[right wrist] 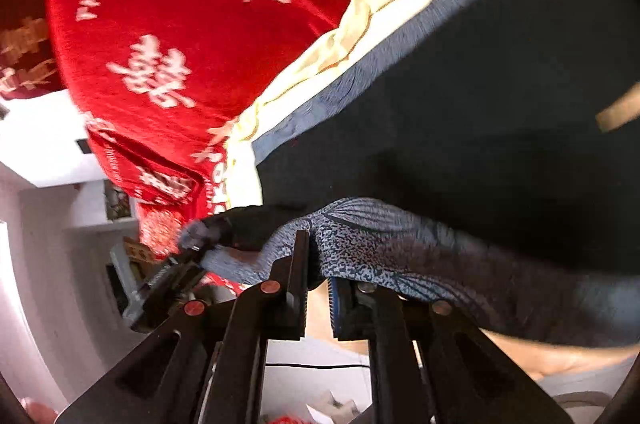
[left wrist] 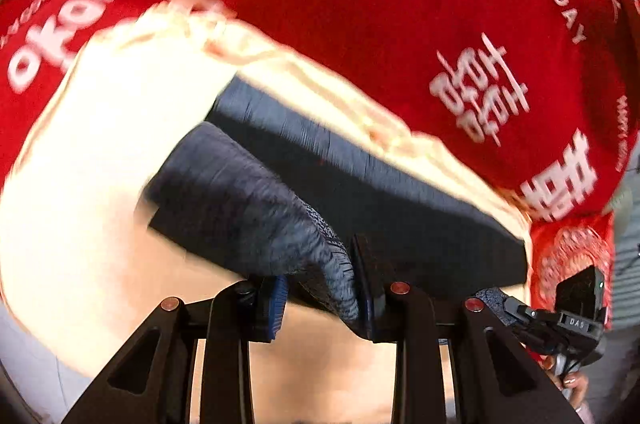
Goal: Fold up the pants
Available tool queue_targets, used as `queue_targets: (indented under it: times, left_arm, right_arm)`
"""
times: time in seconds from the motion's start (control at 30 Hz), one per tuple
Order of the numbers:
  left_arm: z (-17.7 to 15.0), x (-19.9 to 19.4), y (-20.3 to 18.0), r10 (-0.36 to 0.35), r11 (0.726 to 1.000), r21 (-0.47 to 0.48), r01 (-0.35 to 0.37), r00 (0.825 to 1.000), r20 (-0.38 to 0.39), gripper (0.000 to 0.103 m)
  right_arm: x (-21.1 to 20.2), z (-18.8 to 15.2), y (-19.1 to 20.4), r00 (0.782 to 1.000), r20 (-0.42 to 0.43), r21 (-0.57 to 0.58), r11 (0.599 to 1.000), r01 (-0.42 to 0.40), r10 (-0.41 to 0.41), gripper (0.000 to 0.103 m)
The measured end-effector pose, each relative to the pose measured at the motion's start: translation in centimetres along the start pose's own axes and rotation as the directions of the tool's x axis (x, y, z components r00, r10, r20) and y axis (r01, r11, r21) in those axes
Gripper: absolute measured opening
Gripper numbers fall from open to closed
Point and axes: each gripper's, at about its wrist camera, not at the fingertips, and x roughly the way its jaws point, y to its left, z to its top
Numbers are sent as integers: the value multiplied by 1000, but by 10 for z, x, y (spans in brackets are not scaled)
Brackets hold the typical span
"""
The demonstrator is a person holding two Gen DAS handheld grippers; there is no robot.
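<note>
The dark navy pants (left wrist: pixel 360 183) with a blue-grey ribbed waistband lie on a cream cloth (left wrist: pixel 100 143) over a red printed blanket (left wrist: pixel 380 3). My left gripper (left wrist: pixel 326 298) is shut on a blue-grey patterned fold of the pants (left wrist: pixel 320 248), lifted above the cloth. My right gripper (right wrist: pixel 318 288) is shut on the same patterned fabric (right wrist: pixel 360 244) at another point, with the dark pants (right wrist: pixel 480 103) spreading to the right. The other gripper shows at the lower right of the left wrist view (left wrist: pixel 568 312) and at the left of the right wrist view (right wrist: pixel 172 280).
The red blanket with white lettering (right wrist: pixel 180 3) covers the surface beyond the cream cloth (right wrist: pixel 320 55). White furniture and floor (right wrist: pixel 48 151) lie past the blanket's edge at the left. A black cable (right wrist: pixel 320 366) runs below.
</note>
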Motion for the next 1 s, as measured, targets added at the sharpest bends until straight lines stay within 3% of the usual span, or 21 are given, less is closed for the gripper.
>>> queue_targets:
  times: [0.17, 0.3, 0.4, 0.43, 0.47, 0.5, 0.53, 0.57, 0.63, 0.67, 0.73, 0.83, 0.93, 1.0]
  left_arm:
    - [54, 56, -9, 102, 995, 18, -103, 995, 18, 31]
    - [73, 102, -6, 222, 975, 25, -223, 975, 25, 32]
    - [78, 121, 5, 257, 966, -14, -257, 966, 1, 41]
    - [79, 120, 9, 254, 967, -31, -254, 967, -5, 45]
    - [80, 117, 9, 252, 967, -42, -252, 968, -3, 45]
    - [79, 110, 9, 254, 967, -40, -253, 967, -2, 46]
    - [79, 104, 7, 268, 963, -29, -268, 963, 2, 56]
    - [78, 95, 5, 295, 955, -15, -295, 955, 16, 69]
    - [72, 77, -4, 339, 940, 26, -341, 939, 59, 72]
    - [68, 73, -11, 339, 938, 52, -342, 939, 59, 72]
    - [61, 74, -19, 331, 938, 96, -334, 943, 40, 72]
    - [55, 101, -32, 349, 926, 148, -346, 937, 5, 72]
    - [53, 136, -38, 368, 923, 127, -364, 930, -6, 72]
    - [57, 151, -33, 385, 919, 94, -383, 923, -3, 72]
  right_arm:
    - [51, 87, -15, 992, -92, -43, 995, 87, -90, 11]
    - [92, 127, -31, 982, -135, -47, 991, 123, -129, 11]
    - [105, 136, -34, 978, -153, -35, 990, 139, -143, 15]
    - [104, 135, -31, 979, -155, -40, 991, 130, -135, 24]
    - [102, 131, -24, 980, -156, -62, 992, 113, -122, 45]
    - [97, 125, -13, 983, -149, -96, 991, 97, -111, 59]
    - [91, 121, -2, 983, -135, -130, 986, 103, -121, 80]
    - [84, 115, 8, 984, -112, -168, 979, 116, -136, 82]
    - [73, 101, 31, 986, -76, -263, 957, 125, -150, 75]
    - [71, 95, 39, 987, -70, -295, 948, 121, -147, 58]
    - [87, 86, 53, 976, -104, -358, 923, 141, -190, 41]
    - [129, 88, 62, 950, -123, -451, 869, 205, -288, 37]
    - [161, 98, 56, 928, -70, -520, 807, 280, -367, 37]
    - [172, 110, 46, 927, -52, -501, 812, 299, -373, 36]
